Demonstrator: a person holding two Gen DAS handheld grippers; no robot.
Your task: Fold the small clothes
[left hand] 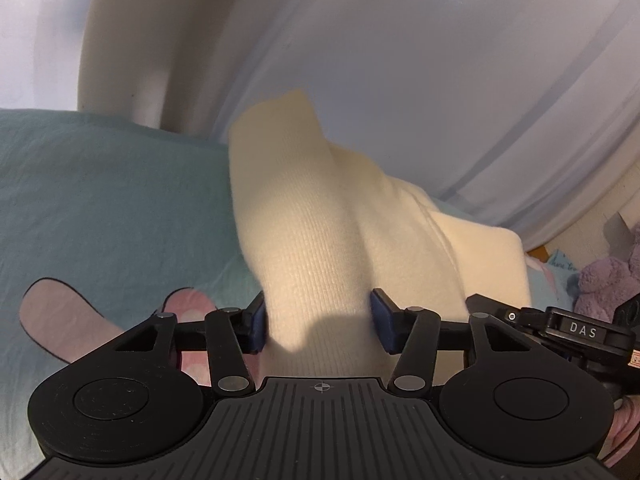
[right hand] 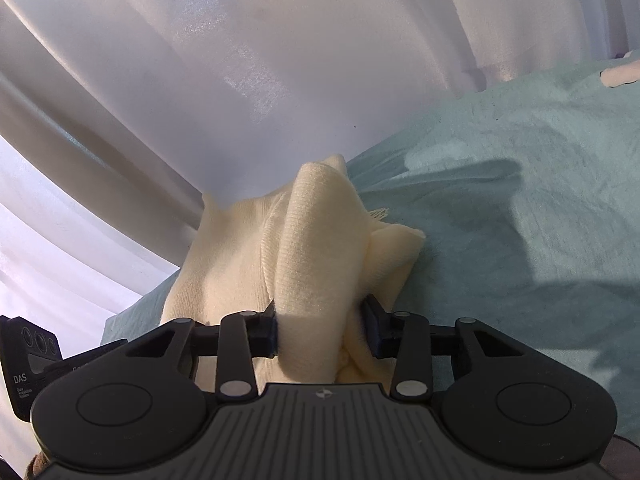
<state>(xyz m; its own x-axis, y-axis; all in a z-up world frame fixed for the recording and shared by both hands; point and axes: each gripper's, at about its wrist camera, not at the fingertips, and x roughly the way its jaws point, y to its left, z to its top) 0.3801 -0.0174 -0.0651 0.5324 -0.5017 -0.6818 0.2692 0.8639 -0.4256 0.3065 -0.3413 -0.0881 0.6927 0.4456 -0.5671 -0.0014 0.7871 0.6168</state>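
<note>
A cream knitted garment point(left hand: 304, 208) lies bunched on a teal bed sheet point(left hand: 100, 200). In the left wrist view a thick fold of it fills the gap of my left gripper point(left hand: 318, 320), and both blue pads touch the cloth. In the right wrist view the same garment point(right hand: 320, 232) rises in a rolled fold between the fingers of my right gripper point(right hand: 320, 330), whose pads press on it from both sides. The two grippers sit close side by side. The garment's far part stays on the sheet point(right hand: 500, 220).
White sheer curtains point(left hand: 400, 80) hang right behind the bed edge, also filling the right wrist view's curtains point(right hand: 240, 60). A purple plush toy point(left hand: 604, 280) sits at the far right. The sheet carries a pink printed shape point(left hand: 60, 312). A cream upright cushion-like form point(left hand: 128, 48) stands at the back left.
</note>
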